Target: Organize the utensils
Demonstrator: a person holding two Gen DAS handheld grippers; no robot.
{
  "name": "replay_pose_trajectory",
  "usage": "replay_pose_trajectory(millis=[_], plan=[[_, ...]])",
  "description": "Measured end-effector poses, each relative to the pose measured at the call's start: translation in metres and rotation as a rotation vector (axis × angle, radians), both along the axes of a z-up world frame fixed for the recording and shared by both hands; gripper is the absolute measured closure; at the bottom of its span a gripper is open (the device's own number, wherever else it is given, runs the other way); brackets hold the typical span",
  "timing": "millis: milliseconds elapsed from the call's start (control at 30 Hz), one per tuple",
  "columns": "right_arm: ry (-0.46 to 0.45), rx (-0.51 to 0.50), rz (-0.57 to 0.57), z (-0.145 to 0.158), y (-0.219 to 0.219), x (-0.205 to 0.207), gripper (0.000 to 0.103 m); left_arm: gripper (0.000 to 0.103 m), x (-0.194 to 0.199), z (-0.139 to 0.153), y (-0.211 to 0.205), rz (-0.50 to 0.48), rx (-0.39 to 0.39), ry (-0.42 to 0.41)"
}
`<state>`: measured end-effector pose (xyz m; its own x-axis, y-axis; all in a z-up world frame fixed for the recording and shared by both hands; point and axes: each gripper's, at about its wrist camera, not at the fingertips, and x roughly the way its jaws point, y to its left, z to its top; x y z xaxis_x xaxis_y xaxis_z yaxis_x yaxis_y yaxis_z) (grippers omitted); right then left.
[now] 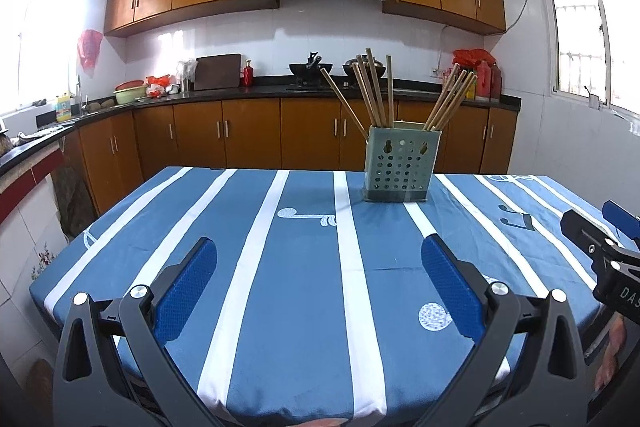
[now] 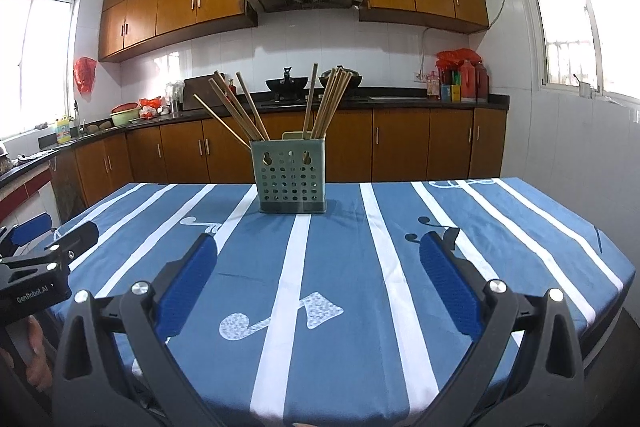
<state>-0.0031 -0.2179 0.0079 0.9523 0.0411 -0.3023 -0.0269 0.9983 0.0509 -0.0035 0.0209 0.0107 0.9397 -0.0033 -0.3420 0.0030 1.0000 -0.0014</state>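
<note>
Nearest to us in the left wrist view, our left gripper (image 1: 320,259) stands with its jaws wide apart and nothing between them, over the blue tablecloth (image 1: 296,267) with white stripes. Ahead of the jaws and a little toward the right finger, the pale green utensil holder (image 1: 401,165) sits upright on the cloth, its front wall dotted with round holes and two keyhole slots. Wooden chopsticks (image 1: 374,95) stand in it with their long axes nearly vertical, tips up, fanning into two bundles: one leans left, the other leans right. We count about ten, though some overlap. At the right edge we see our right gripper (image 1: 600,235), only partly in view.

From the right wrist view, our right gripper (image 2: 318,259) is likewise spread wide and empty. Here the utensil holder (image 2: 291,179) sits ahead, slightly toward the left finger, well apart from both tips. Its chopsticks (image 2: 240,111) splay up and outward, left and right. Our left gripper (image 2: 52,239) shows at the left edge.
</note>
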Motion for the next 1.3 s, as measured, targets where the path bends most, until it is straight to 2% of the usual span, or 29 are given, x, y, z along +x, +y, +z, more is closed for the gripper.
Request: replay_pose_trajectory(millis=[533, 1300], plan=[[0.036, 0.019, -0.003, -0.0078, -0.0018, 0.0059, 0.004, 0.002, 0.0021, -0.0060, -0.0053, -0.010, 0.004, 0.027], [0.038, 0.025, -0.006, -0.0107, -0.0015, 0.0073, 0.004, 0.002, 0.0037, -0.0064, -0.0084, -0.019, 0.006, 0.033]])
